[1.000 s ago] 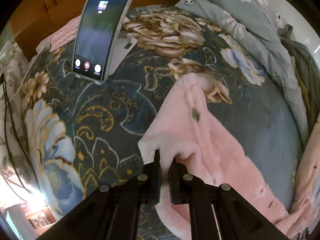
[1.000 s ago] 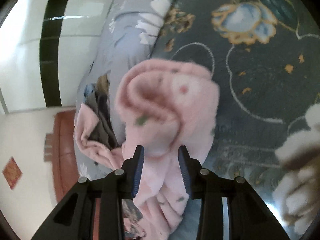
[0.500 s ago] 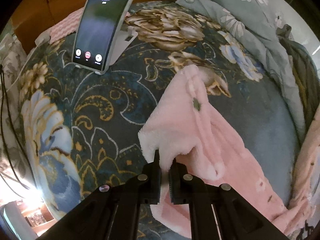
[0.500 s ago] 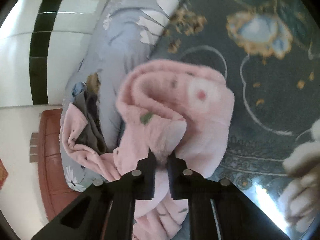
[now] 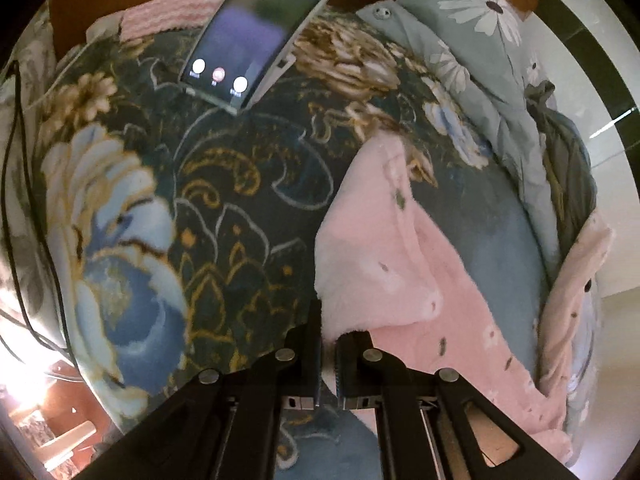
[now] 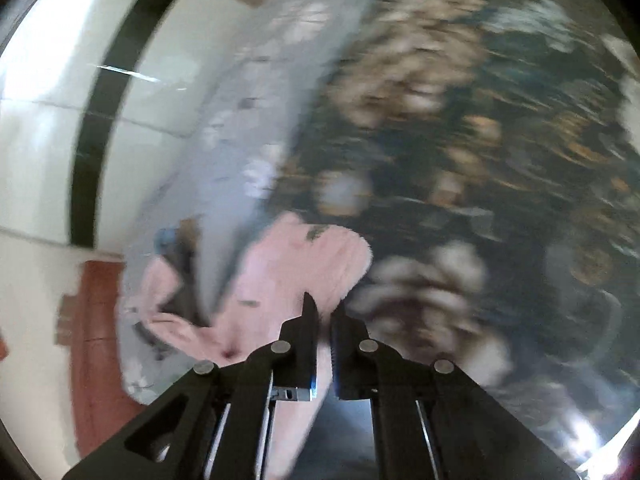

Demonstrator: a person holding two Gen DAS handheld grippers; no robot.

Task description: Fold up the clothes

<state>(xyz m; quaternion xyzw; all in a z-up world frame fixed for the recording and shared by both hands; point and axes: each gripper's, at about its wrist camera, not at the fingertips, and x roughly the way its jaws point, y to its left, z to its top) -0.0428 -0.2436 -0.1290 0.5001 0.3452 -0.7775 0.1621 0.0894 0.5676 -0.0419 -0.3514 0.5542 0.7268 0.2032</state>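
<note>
A fluffy pink garment (image 5: 384, 248) with small dark specks lies on a dark floral blanket (image 5: 224, 184). My left gripper (image 5: 329, 340) is shut on the garment's near corner, whose pale inner side is turned up. In the blurred right wrist view my right gripper (image 6: 323, 320) is shut on the same pink garment (image 6: 288, 272), which trails away to the left.
A phone (image 5: 264, 28) on a white stand sits at the far side of the blanket. A grey-blue daisy quilt (image 5: 480, 64) and a dark grey garment (image 5: 568, 176) lie along the right. A second pink piece (image 5: 576, 280) hangs there. A black cable (image 5: 16, 168) runs on the left.
My right gripper closed on the pink garment and is now moving fast, blurring its view; the bunched roll has stretched out. My left gripper kept its grip and drew the corner back.
</note>
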